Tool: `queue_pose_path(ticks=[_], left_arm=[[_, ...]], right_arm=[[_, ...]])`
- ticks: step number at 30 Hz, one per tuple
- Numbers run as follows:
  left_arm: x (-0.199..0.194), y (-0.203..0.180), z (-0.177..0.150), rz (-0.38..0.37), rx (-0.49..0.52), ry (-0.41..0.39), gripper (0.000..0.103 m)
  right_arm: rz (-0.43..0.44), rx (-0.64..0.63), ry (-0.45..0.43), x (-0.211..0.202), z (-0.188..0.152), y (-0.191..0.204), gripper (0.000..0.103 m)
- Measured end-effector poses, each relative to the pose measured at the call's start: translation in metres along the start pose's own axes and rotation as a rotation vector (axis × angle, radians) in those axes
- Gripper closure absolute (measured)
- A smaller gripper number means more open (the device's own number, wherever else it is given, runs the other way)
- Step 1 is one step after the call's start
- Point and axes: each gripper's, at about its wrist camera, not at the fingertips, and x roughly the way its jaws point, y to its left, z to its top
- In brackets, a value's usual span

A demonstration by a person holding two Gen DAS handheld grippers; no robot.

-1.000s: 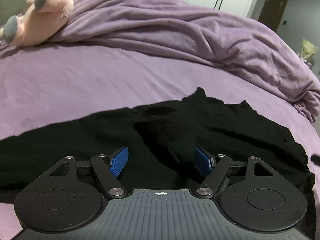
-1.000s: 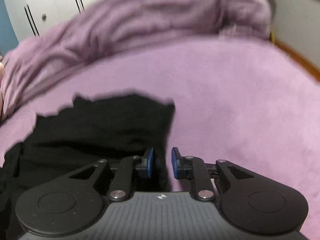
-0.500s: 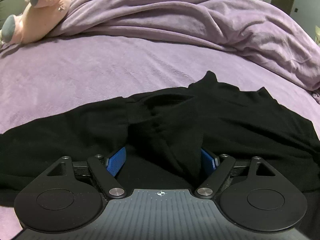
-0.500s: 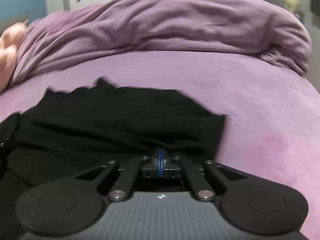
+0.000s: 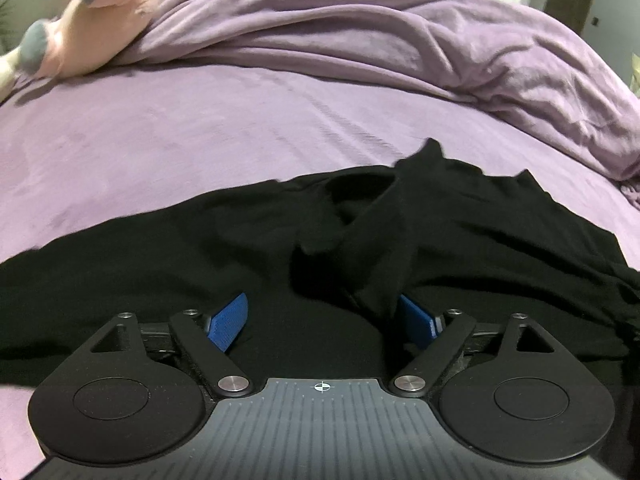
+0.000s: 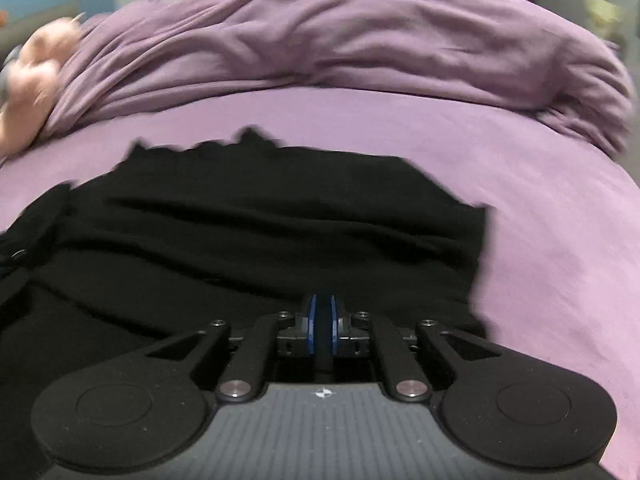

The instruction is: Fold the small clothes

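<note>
A black garment lies spread on the purple bed sheet; it also fills the near part of the right wrist view. My left gripper is open, its blue pads wide apart over the garment, with a raised fold of black cloth lying against the right pad. My right gripper is shut on the garment's near edge, black cloth pinched between the blue pads. The cloth's right side hangs lifted off the sheet.
A rumpled purple blanket is heaped across the back of the bed, also in the right wrist view. A pink plush toy lies at the back left. White wardrobe doors stand behind.
My right gripper closed on the garment's edge and has drawn it up and over. The left gripper stayed open and moved slightly forward over the cloth.
</note>
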Motion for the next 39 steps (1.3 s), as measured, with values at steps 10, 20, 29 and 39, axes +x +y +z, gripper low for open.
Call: queue_pose_path(ticks=[10, 20, 29, 39], left_arm=[[-0.098, 0.138, -0.046, 0.073, -0.333, -0.098, 0.011], [-0.145, 0.313, -0.106, 0.124, -0.887, -0.302, 0.017], [-0.121, 0.384, -0.141, -0.046, -1.360, -0.533, 0.050], [-0.123, 0.395, -0.158, -0.056, -1.373, -0.509, 0.094]], right_arm=[[-0.019, 0.109, -0.026, -0.058, -0.011, 0.007, 0.057], [0.114, 0.150, 0.064, -0.101, -0.061, 0.056, 0.053], [0.121, 0.192, 0.057, -0.112, -0.045, 0.057, 0.053], [0.135, 0.243, 0.078, -0.105, -0.051, 0.050, 0.052]])
